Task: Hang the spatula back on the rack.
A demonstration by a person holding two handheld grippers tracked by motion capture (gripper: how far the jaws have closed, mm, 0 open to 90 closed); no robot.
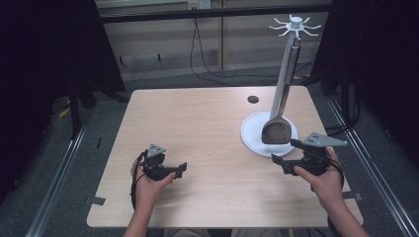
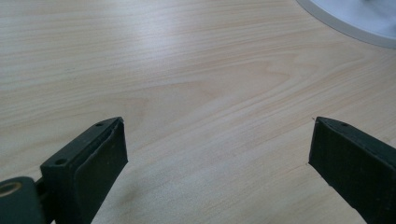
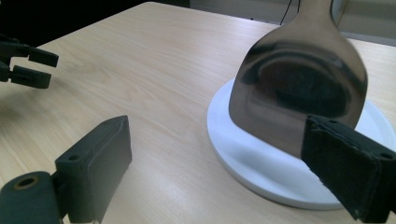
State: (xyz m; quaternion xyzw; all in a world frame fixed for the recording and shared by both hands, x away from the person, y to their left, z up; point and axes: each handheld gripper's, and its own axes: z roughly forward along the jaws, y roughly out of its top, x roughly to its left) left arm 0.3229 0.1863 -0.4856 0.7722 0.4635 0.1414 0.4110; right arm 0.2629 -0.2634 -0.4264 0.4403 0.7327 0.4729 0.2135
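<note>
Hanging from the rack [image 1: 295,23] and reaching down to the base: one metal spatula [image 1: 275,131], blade broad, flat and rounded at the corners, surface polished to a dark mirror in my right gripper view [image 3: 299,88], handle long, slim and grey, rising at a slant to the top of the stand. Whether the blade tip touches the base I cannot tell.

Base [image 1: 252,129]: round white disc, smooth, matt, low rim, standing on the right half of the worktop; bare apart from the blade over it. Its rim shows pale at the top right of my left gripper view [image 2: 336,23].

Rack head: white hub with thin curved prongs spread like spokes.

My right hand-held gripper [image 1: 286,153]: black, grey three-cornered plate on top, jaws released and spread wide, nothing between them; one pad [image 3: 348,163] sits just in front of the blade's lower edge, without a grip on it.

My left hand-held gripper [image 1: 181,168]: black, same build, resting low over the left half of the worktop, well apart from the spatula, jaws released and wide with bare wood between them.

Worktop [image 1: 197,123]: pale wood-grain laminate, rounded corners, one small dark round hole [image 1: 253,99] near the far edge.
</note>
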